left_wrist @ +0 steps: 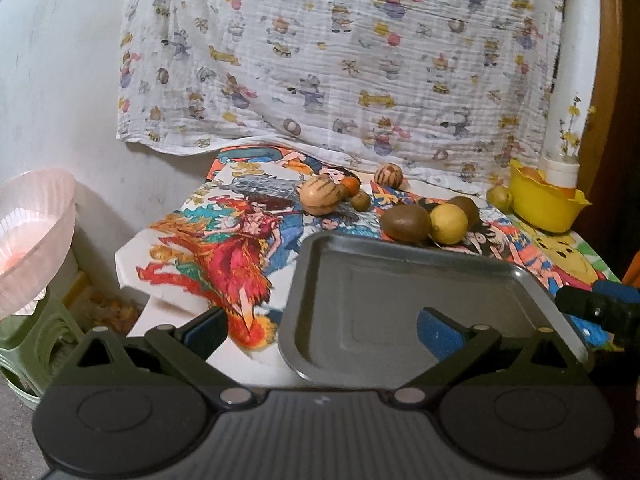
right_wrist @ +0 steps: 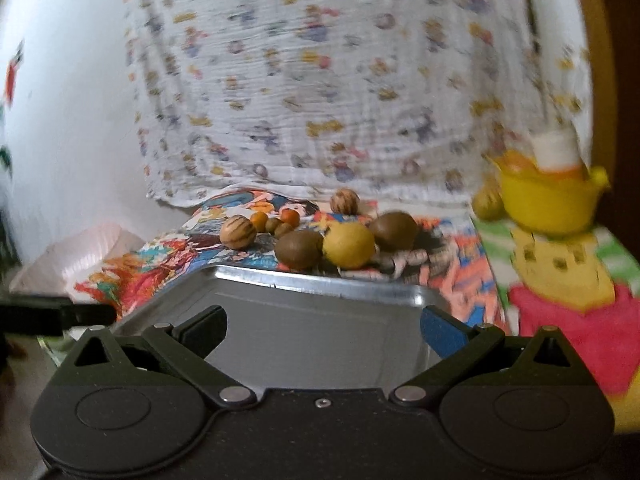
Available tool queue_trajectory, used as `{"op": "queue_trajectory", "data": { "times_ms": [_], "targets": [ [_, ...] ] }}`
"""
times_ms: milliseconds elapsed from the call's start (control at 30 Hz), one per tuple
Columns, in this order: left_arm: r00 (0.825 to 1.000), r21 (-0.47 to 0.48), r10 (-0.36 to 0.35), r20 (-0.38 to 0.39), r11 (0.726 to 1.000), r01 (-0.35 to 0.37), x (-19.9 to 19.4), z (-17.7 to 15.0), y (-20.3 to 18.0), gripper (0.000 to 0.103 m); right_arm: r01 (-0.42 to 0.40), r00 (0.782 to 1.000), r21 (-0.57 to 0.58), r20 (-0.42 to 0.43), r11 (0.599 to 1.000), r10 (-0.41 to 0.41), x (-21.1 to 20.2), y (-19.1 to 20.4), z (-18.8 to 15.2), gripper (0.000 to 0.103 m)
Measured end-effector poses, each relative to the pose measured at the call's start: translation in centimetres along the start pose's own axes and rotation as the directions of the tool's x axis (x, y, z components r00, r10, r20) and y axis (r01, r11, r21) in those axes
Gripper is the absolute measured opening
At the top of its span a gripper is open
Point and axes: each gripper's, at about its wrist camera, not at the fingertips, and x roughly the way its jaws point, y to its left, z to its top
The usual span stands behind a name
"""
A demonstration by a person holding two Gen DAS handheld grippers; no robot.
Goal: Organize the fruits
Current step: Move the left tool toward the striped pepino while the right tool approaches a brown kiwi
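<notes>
An empty grey metal tray (left_wrist: 400,304) lies on the cartoon-printed table cover; it also shows in the right wrist view (right_wrist: 304,320). Behind it lie a yellow lemon (left_wrist: 449,224) (right_wrist: 349,245), two brown kiwis (left_wrist: 405,223) (right_wrist: 299,249), two striped tan round fruits (left_wrist: 319,197) (right_wrist: 237,232), and small orange and green fruits (left_wrist: 352,186) (right_wrist: 276,222). My left gripper (left_wrist: 322,330) is open and empty over the tray's near left edge. My right gripper (right_wrist: 324,330) is open and empty over the tray's near edge; it also shows at the far right of the left wrist view (left_wrist: 600,308).
A yellow bowl (left_wrist: 546,204) (right_wrist: 548,200) with a white tube in it stands at the back right, a small fruit (left_wrist: 500,197) beside it. A patterned cloth (left_wrist: 340,60) hangs behind. A pink bowl (left_wrist: 28,232) on a green stool stands at the left.
</notes>
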Motion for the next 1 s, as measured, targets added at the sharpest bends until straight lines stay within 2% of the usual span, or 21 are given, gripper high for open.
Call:
{"op": "queue_trajectory", "data": {
  "times_ms": [200,400,600,733,1000],
  "targets": [
    [1.000,0.005,-0.007,-0.019,1.000,0.007,2.2,2.7,1.2,0.103,-0.085,0.996,-0.146,-0.022,0.986,0.082,2.7,0.4,2.1,0.103],
    [0.999,0.041,-0.015,-0.036,0.999,0.016,5.0,5.4,1.5,0.103,-0.183,0.983,-0.221,-0.074,0.958,0.171,6.0,0.1,5.2,0.103],
    [0.998,0.069,-0.027,-0.057,0.997,0.031,8.1,7.6,1.6,0.103,-0.246,0.967,-0.281,-0.138,0.927,0.215,9.5,-1.1,7.6,0.103],
    [0.996,0.077,-0.044,-0.073,0.996,0.049,10.3,8.7,1.9,0.103,-0.314,0.944,-0.325,-0.209,0.892,0.257,12.0,-1.5,8.8,0.102],
    [0.993,0.110,-0.068,-0.093,0.991,0.078,14.4,10.6,1.8,0.103,-0.393,0.914,-0.432,-0.280,0.812,0.293,16.8,-1.1,10.0,0.102]
  ]
}}
